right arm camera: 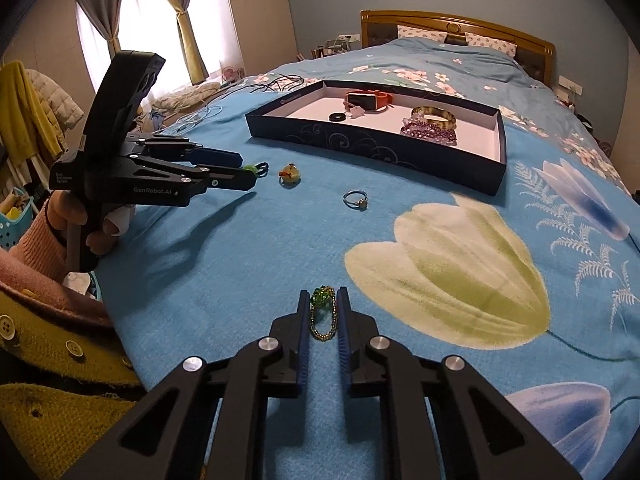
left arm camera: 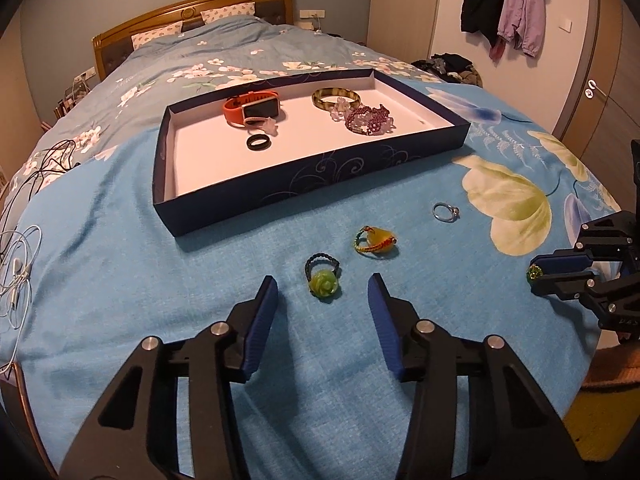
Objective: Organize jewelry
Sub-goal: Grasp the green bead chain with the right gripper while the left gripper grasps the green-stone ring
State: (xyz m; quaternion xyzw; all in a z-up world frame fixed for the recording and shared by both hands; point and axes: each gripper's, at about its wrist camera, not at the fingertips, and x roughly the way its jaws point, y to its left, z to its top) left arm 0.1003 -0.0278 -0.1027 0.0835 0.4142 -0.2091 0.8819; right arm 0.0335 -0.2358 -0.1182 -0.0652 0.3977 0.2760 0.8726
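- Your right claw (right arm camera: pixel 323 297) is clamped on the green bead ring (right arm camera: pixel 322 298), low over the bed (right arm camera: pixel 224 248).
- Your left claw (left arm camera: pixel 322 286) stands open, the green rose ring (left arm camera: pixel 323 284) lying between its fingertips, unpinched.
- The tray (left arm camera: pixel 312 168) lies beyond both.

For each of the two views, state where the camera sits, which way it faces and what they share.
Left wrist: behind the left gripper, facing the headboard; jaws flank the green rose ring.
Right wrist: behind the right gripper, facing the window side; jaws shut on the green bead ring; a hand shows.
Shared: tray, silver ring.
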